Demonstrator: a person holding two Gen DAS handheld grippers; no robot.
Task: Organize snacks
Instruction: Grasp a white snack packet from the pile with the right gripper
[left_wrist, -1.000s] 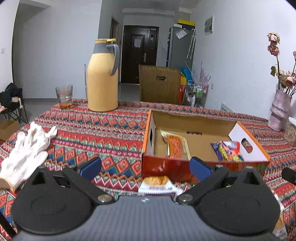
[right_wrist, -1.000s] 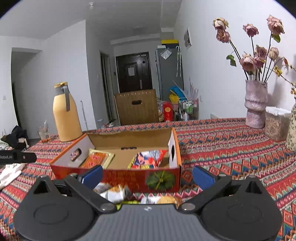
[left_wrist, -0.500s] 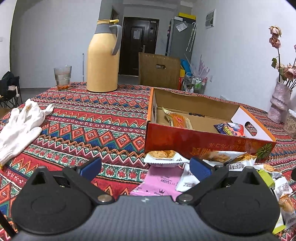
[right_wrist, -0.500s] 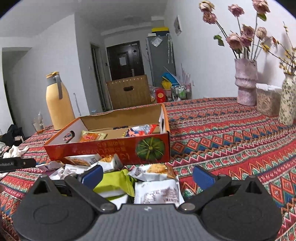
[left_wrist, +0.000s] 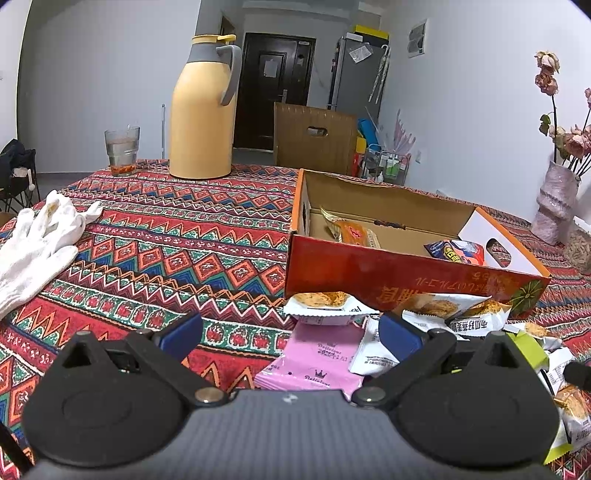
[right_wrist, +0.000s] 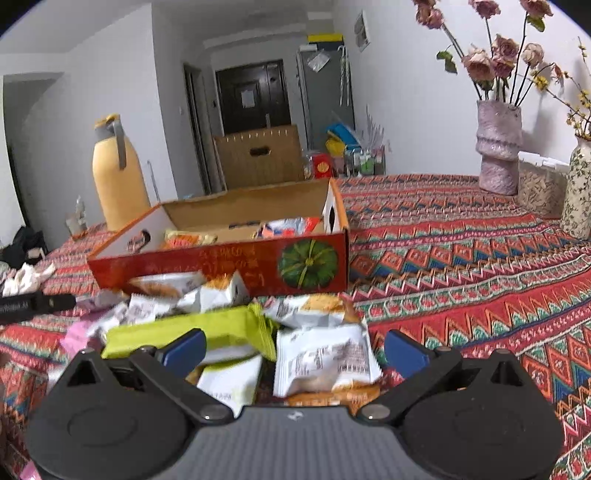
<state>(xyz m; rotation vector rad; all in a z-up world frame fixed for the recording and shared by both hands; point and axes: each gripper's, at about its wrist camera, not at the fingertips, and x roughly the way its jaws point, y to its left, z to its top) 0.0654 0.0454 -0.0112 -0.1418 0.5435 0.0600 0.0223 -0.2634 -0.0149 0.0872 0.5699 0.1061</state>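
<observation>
Both grippers are wide open and hold nothing, but the right gripper (right_wrist: 294, 349) is nearer the job, since the white snack packet (right_wrist: 325, 360) lies flat right between its jaws, in front of the red box (right_wrist: 221, 264).

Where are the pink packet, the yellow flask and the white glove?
Pink packet (left_wrist: 317, 360): left wrist view, middle of its flat face.
Yellow flask (left_wrist: 201, 110): left wrist view, middle of its body.
White glove (left_wrist: 35, 245): left wrist view, on the palm.
</observation>
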